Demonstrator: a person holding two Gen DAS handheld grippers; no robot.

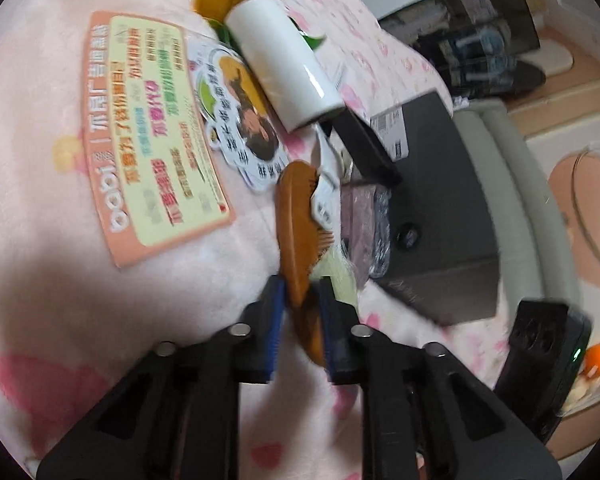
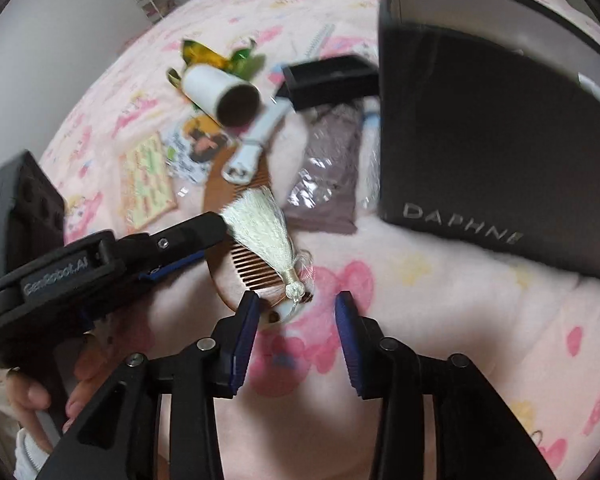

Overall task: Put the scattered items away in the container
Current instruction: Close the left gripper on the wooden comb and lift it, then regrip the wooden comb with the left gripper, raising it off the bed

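Observation:
A brown wooden comb (image 1: pixel 296 220) lies on the pink blanket with a cream tassel (image 2: pixel 260 228) across its teeth. My left gripper (image 1: pixel 302 296) is shut on the comb's near end. The right wrist view shows the left gripper (image 2: pixel 212 242) coming in from the left and pinching the comb (image 2: pixel 252 276) by its edge. My right gripper (image 2: pixel 298 300) stands open just over the comb's near end, with the tassel's bead between its tips and no pad pressing on it. The black box (image 2: pixel 480 140) marked DAPHNE stands open at the right, also seen as the black box (image 1: pixel 440 220).
Scattered beyond the comb are a white roll (image 1: pixel 284 64), an orange printed card (image 1: pixel 148 132), a round sticker (image 1: pixel 240 120), a small black tray (image 2: pixel 332 80), a white opener (image 2: pixel 256 144), wrapped brown packets (image 2: pixel 328 168) and a green-yellow foil wrapper (image 2: pixel 216 56). A hand (image 2: pixel 32 392) holds the left gripper.

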